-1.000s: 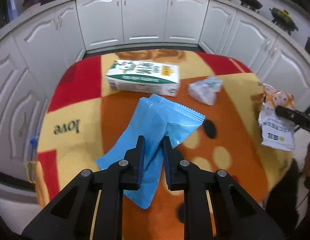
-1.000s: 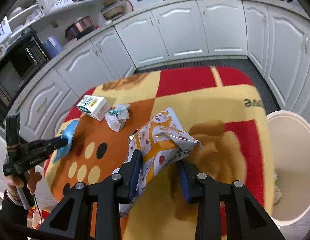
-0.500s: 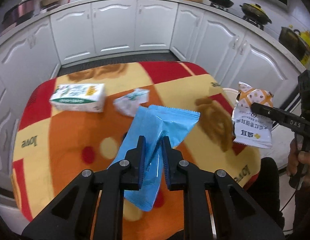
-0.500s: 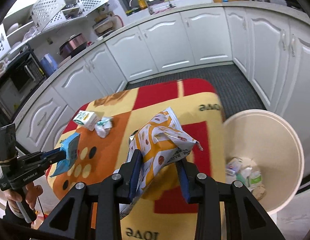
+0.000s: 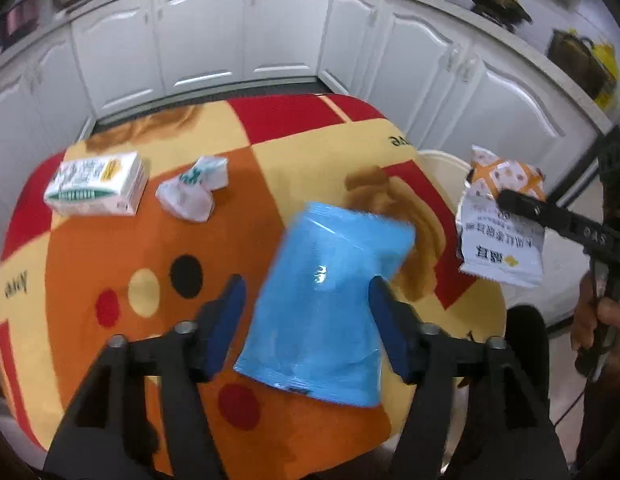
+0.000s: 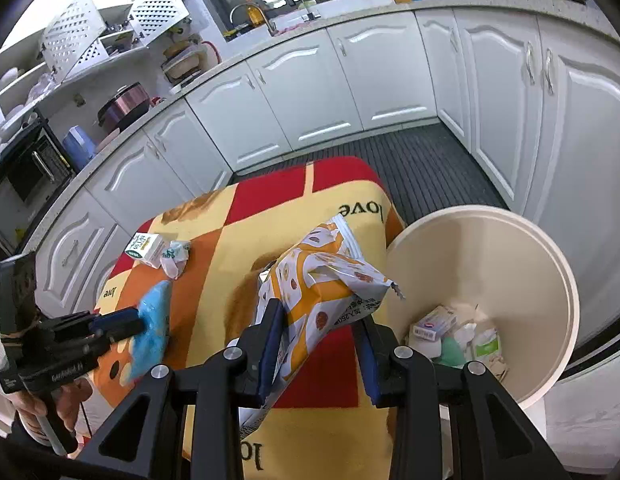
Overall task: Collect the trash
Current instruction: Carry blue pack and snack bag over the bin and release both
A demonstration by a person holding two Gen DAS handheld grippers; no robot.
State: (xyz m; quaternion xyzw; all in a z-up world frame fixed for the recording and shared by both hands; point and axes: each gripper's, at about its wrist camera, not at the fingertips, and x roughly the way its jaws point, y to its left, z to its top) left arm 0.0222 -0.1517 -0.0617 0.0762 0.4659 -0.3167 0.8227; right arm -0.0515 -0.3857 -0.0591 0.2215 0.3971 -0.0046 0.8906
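your right gripper (image 6: pixel 320 344) is clamped on the orange snack bag (image 6: pixel 322 280), with the bin (image 6: pixel 550 264) just to its right in the frame, while your left gripper (image 5: pixel 305 320) has just been opening, the blue wrapper (image 5: pixel 326 304) loose between its jaws above the table (image 5: pixel 109 248).

Bright, even indoor light; soft shadows. Strong fisheye bending, dark corners. Left view motion-blurred, worst on blue packet (image 5: pixel 326 304), with small glare spot. Right view sharp.
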